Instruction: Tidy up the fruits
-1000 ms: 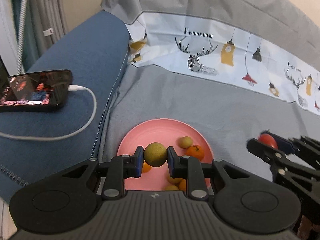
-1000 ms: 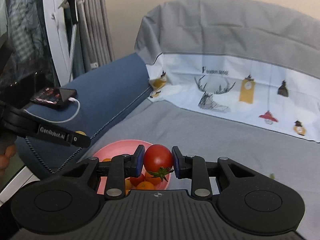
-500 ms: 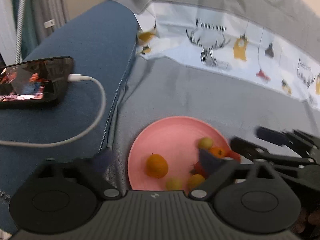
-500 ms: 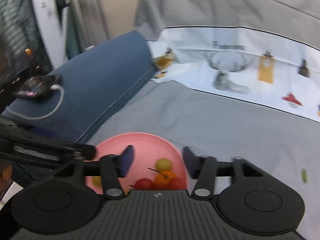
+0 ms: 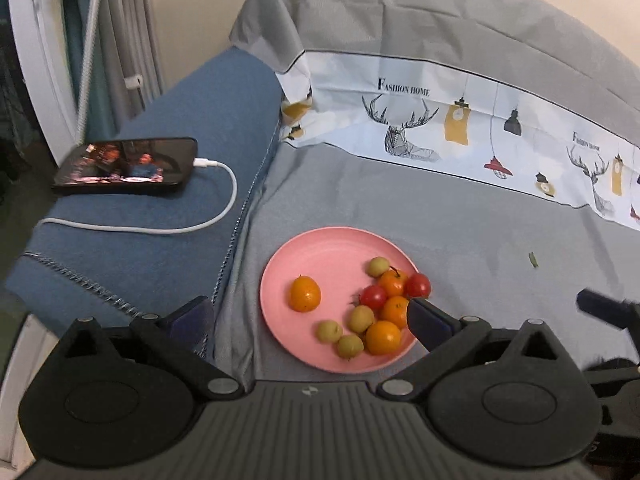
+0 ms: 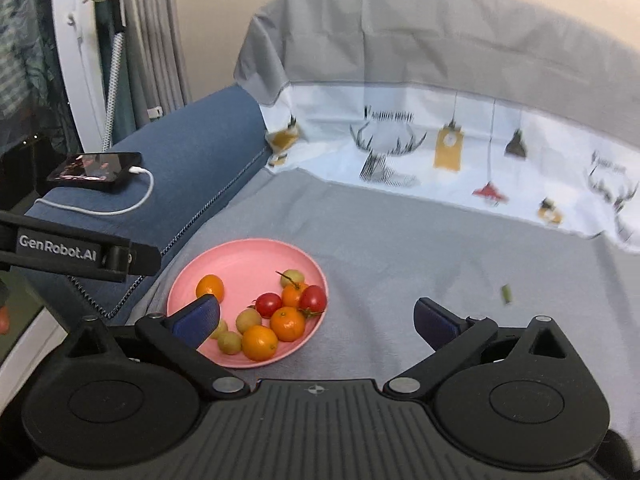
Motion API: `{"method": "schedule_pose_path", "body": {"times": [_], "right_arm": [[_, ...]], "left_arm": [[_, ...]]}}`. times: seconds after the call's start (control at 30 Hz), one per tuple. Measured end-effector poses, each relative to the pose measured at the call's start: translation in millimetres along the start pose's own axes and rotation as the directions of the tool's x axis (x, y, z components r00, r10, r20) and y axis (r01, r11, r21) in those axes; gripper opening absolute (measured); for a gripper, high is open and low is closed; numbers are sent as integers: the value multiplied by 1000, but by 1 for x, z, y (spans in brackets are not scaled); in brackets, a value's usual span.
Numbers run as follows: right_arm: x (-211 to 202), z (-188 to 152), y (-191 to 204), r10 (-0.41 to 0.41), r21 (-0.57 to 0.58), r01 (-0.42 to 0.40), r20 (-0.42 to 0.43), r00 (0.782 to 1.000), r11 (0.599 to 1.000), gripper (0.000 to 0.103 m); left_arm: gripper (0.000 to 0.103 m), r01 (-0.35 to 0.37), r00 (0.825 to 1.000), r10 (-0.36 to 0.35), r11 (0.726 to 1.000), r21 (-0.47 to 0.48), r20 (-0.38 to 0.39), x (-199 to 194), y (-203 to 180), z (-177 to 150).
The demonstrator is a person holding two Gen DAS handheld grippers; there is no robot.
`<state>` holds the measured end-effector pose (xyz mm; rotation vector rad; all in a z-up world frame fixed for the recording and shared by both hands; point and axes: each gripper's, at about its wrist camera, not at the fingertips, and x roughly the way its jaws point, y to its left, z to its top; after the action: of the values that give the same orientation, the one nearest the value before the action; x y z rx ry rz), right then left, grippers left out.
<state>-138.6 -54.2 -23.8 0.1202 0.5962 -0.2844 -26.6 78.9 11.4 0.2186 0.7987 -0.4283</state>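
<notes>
Right wrist view: fruits (image 6: 276, 316), orange, red and yellow-green, fill pink plate (image 6: 240, 258); both grippers' fingers apart, right gripper (image 6: 316, 318) opening.

Soft even indoor light; fisheye-bent edges; right wrist view slightly motion-blurred.

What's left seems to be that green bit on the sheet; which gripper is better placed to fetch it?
Right. The green bit lies just past the outer finger of the right gripper, whose jaws are opening, empty. The left gripper faces the plate, with the bit far off to its side.
</notes>
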Motion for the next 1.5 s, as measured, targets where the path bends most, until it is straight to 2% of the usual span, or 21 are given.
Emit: {"method": "schedule_pose_path", "body": {"times": [0.13, 0.27, 0.43, 0.63, 0.97, 1.5], "right_arm": [[-36, -8, 5, -47, -29, 48, 53, 997, 998, 102], [-62, -12, 9, -37, -62, 42, 93, 995, 997, 102], [-70, -19, 15, -14, -102, 23, 92, 996, 995, 102], [-59, -16, 21, -25, -115, 34, 78, 997, 993, 102], [-31, -17, 26, -37, -135, 38, 15, 999, 990, 102], [-7, -18, 23, -45, -125, 39, -45, 998, 991, 102]], "left_arm": [[103, -3, 1000, 3, 1000, -10, 31, -29, -4, -17], [103, -17, 999, 18, 1000, -12, 30, -51, -7, -31], [103, -70, 996, 69, 997, 25, 56, -65, -14, -40], [103, -78, 996, 77, 997, 30, 36, -50, -13, -42], [103, -60, 996, 59, 998, -7, -63, -7, 4, -39], [103, -62, 990, 62, 998, 5, -126, 19, 3, -37]]}}
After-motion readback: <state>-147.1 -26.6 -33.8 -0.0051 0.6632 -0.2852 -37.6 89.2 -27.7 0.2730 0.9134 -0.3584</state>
